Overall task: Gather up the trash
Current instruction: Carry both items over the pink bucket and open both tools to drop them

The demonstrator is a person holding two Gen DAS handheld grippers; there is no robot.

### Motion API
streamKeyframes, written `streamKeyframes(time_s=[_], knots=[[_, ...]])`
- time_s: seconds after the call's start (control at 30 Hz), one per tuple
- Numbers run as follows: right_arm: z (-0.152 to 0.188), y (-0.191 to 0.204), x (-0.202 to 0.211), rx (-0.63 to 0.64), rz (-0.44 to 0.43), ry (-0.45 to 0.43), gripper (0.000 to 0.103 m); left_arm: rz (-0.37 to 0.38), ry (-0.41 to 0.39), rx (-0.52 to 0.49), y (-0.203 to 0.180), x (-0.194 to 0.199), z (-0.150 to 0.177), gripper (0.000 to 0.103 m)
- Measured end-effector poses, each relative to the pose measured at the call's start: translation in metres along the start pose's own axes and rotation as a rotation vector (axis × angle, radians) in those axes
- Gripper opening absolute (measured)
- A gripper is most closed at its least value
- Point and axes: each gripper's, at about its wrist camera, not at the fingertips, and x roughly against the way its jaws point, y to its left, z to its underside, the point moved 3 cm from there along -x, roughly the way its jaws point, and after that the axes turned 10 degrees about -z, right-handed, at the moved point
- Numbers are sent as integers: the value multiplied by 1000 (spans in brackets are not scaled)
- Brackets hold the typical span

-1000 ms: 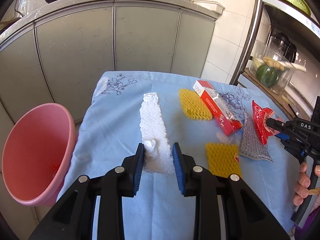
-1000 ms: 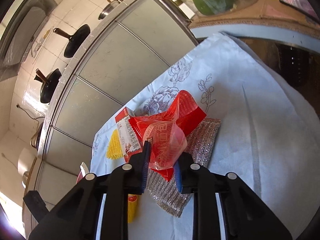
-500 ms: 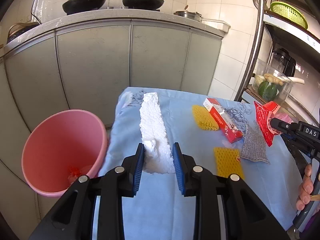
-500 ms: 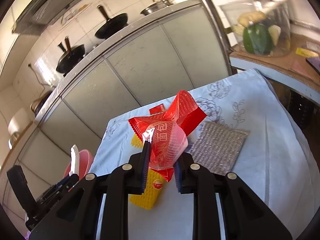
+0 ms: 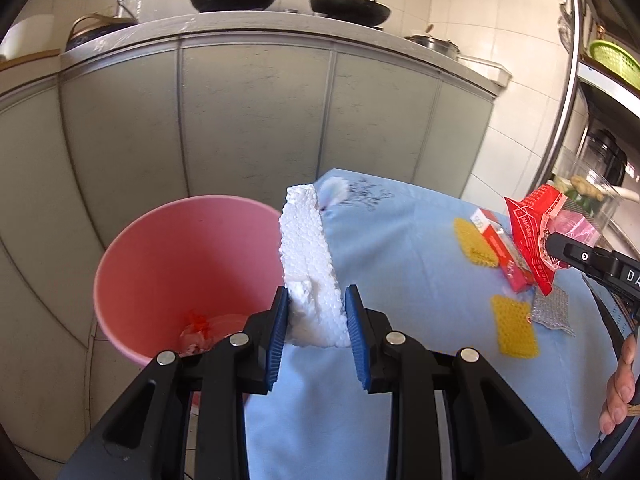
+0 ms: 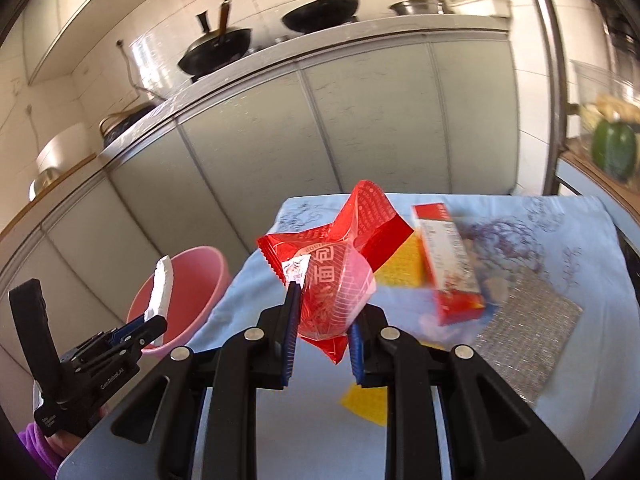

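My left gripper is shut on a white styrofoam strip and holds it up at the table's left edge, beside the rim of the pink bin; the strip also shows in the right wrist view. The bin holds some trash at its bottom. My right gripper is shut on a red snack wrapper, lifted above the blue tablecloth. In the left wrist view the wrapper hangs over the table's right side.
On the cloth lie a red and white box, a silver mesh pad and two yellow net pads. Grey cabinets with pans on top stand behind. A metal shelf is at the right.
My left gripper has lifted the styrofoam strip and carried it left toward the pink bin. My right gripper has raised the red wrapper and swung left toward the bin.
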Motion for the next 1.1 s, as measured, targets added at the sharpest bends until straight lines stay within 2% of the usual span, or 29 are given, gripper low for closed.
streamKeyframes(time_s=[0.43, 0.73, 1.1], knots=[[-8, 80, -64, 179, -106, 95, 22, -96, 2, 98, 58, -10, -2, 28], [2, 110, -101, 247, -143, 175, 22, -157, 39, 145, 89, -23, 4, 28], [15, 147, -140, 312, -168, 261, 22, -197, 81, 177, 111, -39, 14, 28]])
